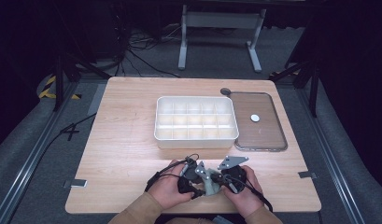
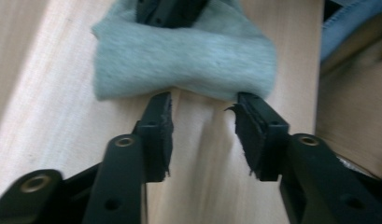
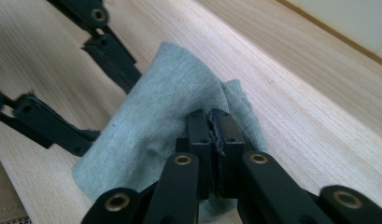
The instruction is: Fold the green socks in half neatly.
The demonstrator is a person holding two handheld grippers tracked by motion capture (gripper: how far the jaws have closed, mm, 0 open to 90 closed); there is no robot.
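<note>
A small grey-green cloth [image 1: 210,185] sits near the front edge of the wooden table [image 1: 128,140], between my two hands. My right gripper [image 3: 209,113] is shut on a fold of the cloth [image 3: 165,102], its pads pinching the fabric and holding it up in a hump. My left gripper [image 2: 203,98] stands open. Its two pads sit just short of the cloth's [image 2: 188,60] near edge, with bare table between them. In the right gripper view, the left gripper's fingers [image 3: 111,58] straddle the cloth's far side without pressing on it. In the high view both grippers face each other across the cloth.
A white tray [image 1: 196,140] divided into several compartments stands at the table's middle. To its right lies a flat brown tray [image 1: 261,147] with a small white disc [image 1: 255,118] on it. A round cable hole [image 1: 225,91] lies behind them.
</note>
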